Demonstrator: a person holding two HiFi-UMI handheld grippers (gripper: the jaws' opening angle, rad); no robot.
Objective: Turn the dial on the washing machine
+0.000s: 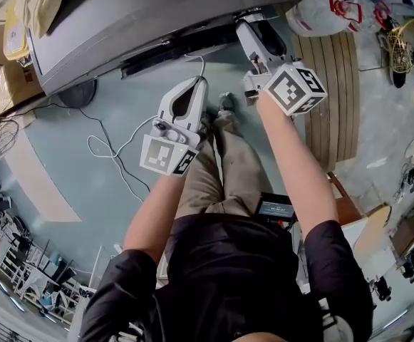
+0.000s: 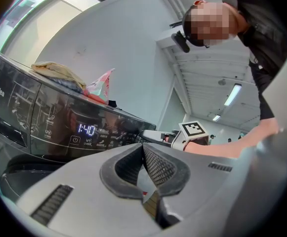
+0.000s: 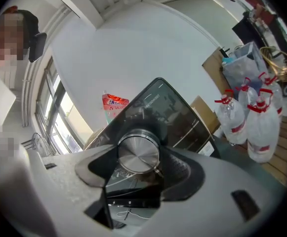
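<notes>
Dial (image 3: 139, 153) sits on the washing machine's (image 1: 121, 27) dark front panel, toward its right end, clasped between the right gripper's (image 1: 258, 30) wide-set jaws. The left gripper (image 1: 192, 91), jaws pressed together and empty, hangs short of the panel over open floor (image 1: 85, 184). A wooden pallet (image 1: 335, 98) lies to the right.

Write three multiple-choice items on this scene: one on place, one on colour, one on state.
1. Where is the dial? A) in a drawer B) between the right gripper's jaws C) on a chair
2. What colour is the dial? A) red B) yellow C) silver
3. How do the left gripper's jaws stand? A) shut, empty B) wide open C) shut on a spoon
Answers: B, both jaws press its sides; C, its face is brushed metal; A, they meet with nothing between.
</notes>
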